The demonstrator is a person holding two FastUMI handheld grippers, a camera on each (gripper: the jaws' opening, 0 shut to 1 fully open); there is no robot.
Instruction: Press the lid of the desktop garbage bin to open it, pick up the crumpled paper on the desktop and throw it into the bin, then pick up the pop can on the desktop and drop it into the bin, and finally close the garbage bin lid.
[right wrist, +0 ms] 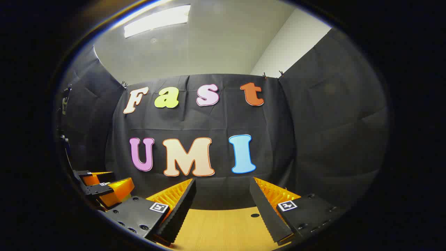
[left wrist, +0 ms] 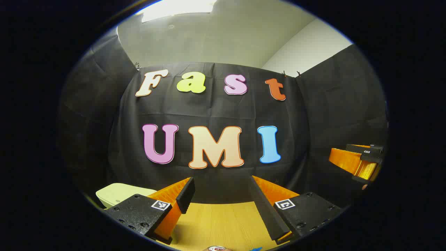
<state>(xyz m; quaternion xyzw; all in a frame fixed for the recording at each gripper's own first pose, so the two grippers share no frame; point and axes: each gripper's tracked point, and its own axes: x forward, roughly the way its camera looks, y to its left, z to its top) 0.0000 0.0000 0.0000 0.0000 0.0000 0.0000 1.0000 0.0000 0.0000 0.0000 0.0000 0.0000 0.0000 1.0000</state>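
Two sets of tongs, left [left wrist: 223, 200] and right [right wrist: 223, 202], hang wide open and empty above the wooden tabletop [left wrist: 216, 223]. One pale bin [left wrist: 118, 193] sits at lower left, partly hidden; one pop can [left wrist: 217, 248] is cut off at the bottom edge.

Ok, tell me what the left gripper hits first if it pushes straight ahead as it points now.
Nothing lies between the open fingers of the left gripper. Beyond the bare table the line probably ends at the black cloth wall, though depth is hard to judge.
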